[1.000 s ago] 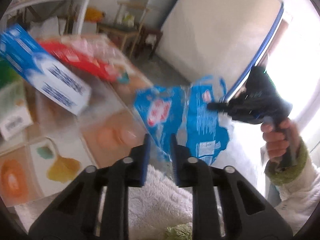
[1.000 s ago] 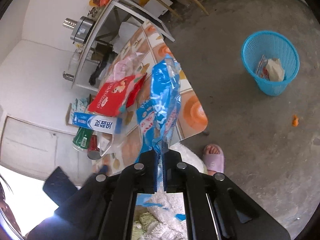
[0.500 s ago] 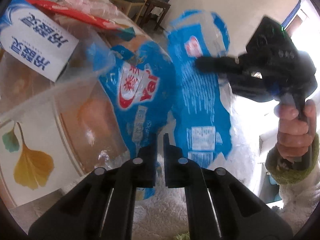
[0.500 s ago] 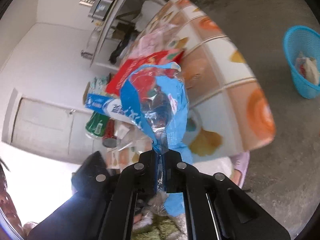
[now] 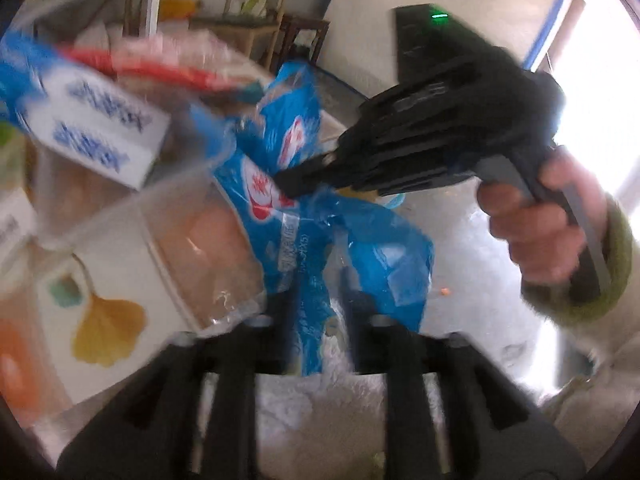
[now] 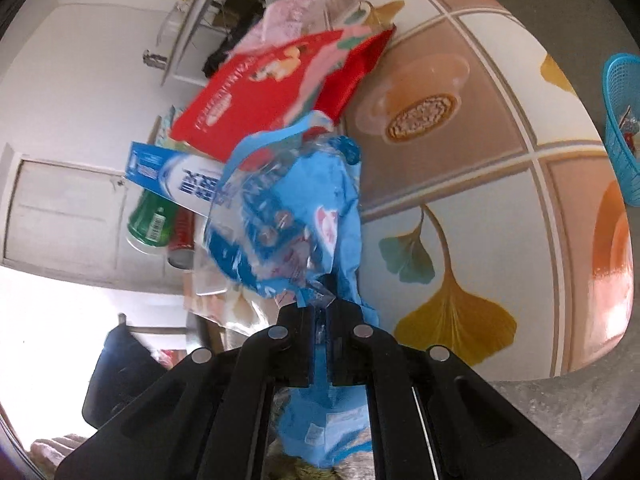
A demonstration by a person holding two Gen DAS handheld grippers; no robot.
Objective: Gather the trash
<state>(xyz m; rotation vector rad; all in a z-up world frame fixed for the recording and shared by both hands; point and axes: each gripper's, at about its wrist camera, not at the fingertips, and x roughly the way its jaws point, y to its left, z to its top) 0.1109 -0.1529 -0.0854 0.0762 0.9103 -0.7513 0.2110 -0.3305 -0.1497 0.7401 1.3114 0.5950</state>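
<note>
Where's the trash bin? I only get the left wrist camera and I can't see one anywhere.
Observer: The right wrist camera shows a light blue plastic mesh basket on the floor, past the corner of the leaf-patterned tiled table.
Operator: Is anything in it?
Observer: Yes, a few crumpled scraps show inside it.
Operator: Is the crinkly blue plastic wrapper held tight?
Observer: From that camera, the right hand-held gripper is shut on the wrapper's clear edge.
</note>
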